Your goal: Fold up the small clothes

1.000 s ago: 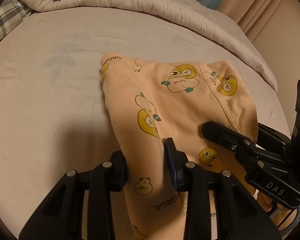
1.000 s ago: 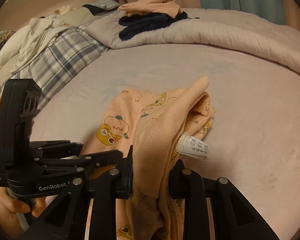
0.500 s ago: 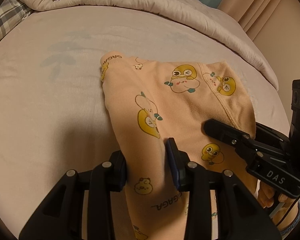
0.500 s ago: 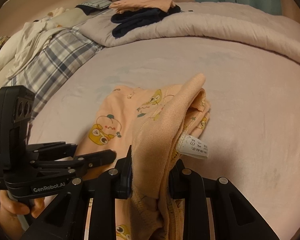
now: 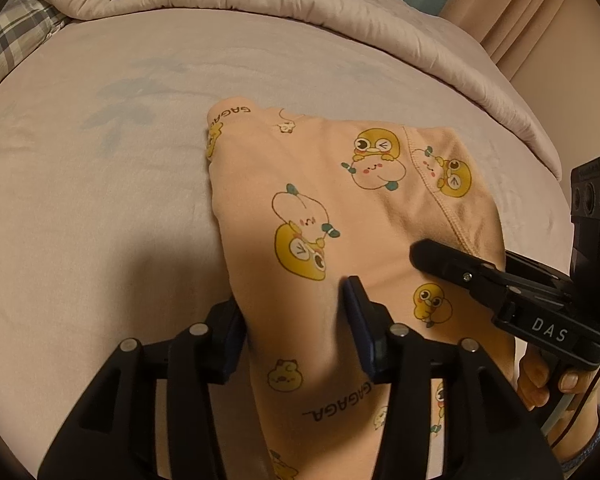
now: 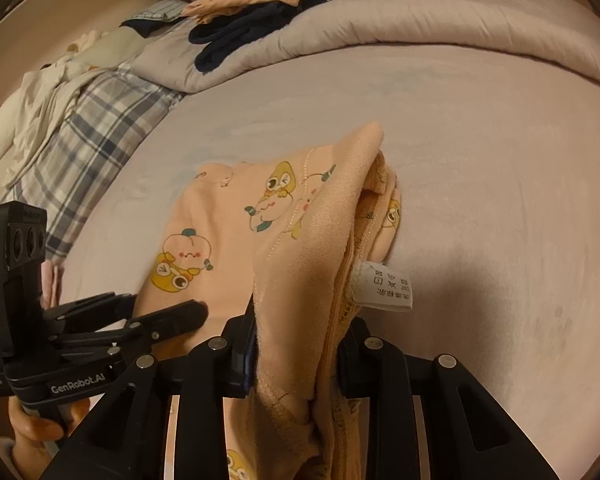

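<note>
Left hand-held gripper (image 5: 296, 316) and right hand-held gripper (image 6: 300, 340) each clamp peach garment (image 5: 340, 208), lifted partly off bed (image 5: 100, 200).

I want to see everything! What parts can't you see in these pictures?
- Pajamas: near end cut off by the bottom edge in both views; the underside lies against the bed.
- Label: print too small to read, right view.
- Dark clothes: bunched, type unclear.
- Left gripper pads: partly buried in cloth.
</note>
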`<state>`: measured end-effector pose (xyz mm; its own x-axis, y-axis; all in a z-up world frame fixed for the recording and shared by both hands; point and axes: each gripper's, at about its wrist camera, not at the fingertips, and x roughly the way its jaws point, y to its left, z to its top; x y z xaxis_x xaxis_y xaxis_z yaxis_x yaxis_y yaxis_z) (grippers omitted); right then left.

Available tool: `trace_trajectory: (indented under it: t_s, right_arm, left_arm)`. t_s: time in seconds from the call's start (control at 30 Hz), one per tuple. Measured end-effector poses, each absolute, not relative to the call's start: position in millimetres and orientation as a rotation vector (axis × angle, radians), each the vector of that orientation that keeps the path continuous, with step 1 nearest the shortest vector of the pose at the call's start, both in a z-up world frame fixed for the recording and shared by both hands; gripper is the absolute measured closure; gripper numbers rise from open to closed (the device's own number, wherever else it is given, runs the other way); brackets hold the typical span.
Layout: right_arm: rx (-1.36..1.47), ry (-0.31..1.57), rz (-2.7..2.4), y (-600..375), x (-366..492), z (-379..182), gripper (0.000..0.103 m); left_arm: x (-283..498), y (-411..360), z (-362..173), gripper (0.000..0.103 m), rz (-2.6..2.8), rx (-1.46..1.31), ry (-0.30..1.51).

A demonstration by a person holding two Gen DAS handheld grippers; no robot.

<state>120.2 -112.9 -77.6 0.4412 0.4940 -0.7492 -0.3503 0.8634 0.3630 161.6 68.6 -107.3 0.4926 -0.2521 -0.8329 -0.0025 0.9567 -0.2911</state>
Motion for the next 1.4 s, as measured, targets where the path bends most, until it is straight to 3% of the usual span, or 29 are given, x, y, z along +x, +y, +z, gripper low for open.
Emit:
trace_trajectory:
  t_s: [0.23, 1.4]
  right_arm:
    - [0.149, 0.985, 0.511, -112.6, 119.4, -78.4, 0.069]
    - [0.129, 0.998, 0.492, -112.5, 119.6, -79.4, 0.062]
  left_arm:
    - [160.9, 67.8, -107.0, 0.047, -0.134, -0.252, 1.045]
    - [161.9, 74.5, -106.6, 0.037, -0.108, -0.261, 1.06]
